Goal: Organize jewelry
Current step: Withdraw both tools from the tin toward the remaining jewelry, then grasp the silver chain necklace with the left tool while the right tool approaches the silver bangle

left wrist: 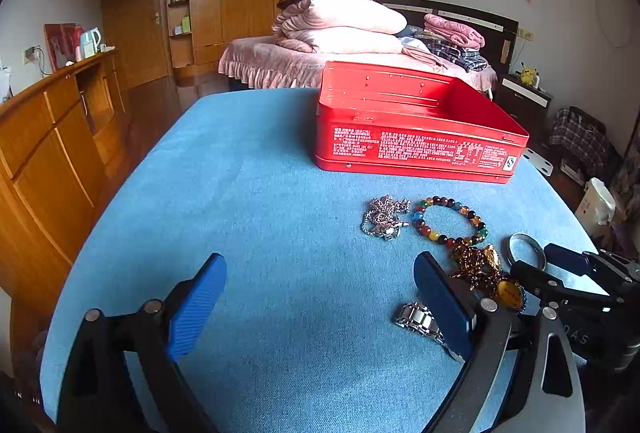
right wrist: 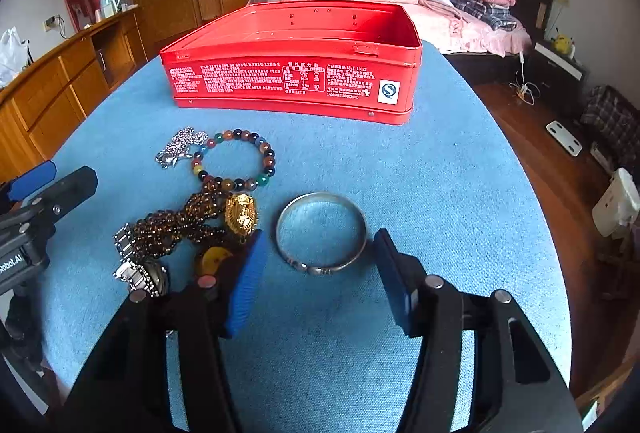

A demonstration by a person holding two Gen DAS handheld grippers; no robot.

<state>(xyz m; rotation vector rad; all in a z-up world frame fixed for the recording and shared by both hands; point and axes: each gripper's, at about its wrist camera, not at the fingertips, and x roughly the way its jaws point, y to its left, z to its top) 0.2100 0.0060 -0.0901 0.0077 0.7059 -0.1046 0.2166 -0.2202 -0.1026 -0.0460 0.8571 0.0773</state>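
Right tool point(right wrist: 320, 265) straddling silver bangle point(right wrist: 321, 233), red tin point(right wrist: 292, 81) seemingly empty

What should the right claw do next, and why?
Probably ease down and close on the silver bangle. The right claw stands open with a finger on either side of the bangle's near rim, not pressing it. The red tin behind is open, ready to take it.

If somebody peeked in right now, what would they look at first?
Probably the big open red metal tin at the far side of the blue cloth-covered table. Next, the plain silver bangle lying between the right gripper's blue fingers, and left of it the colourful bead bracelet.
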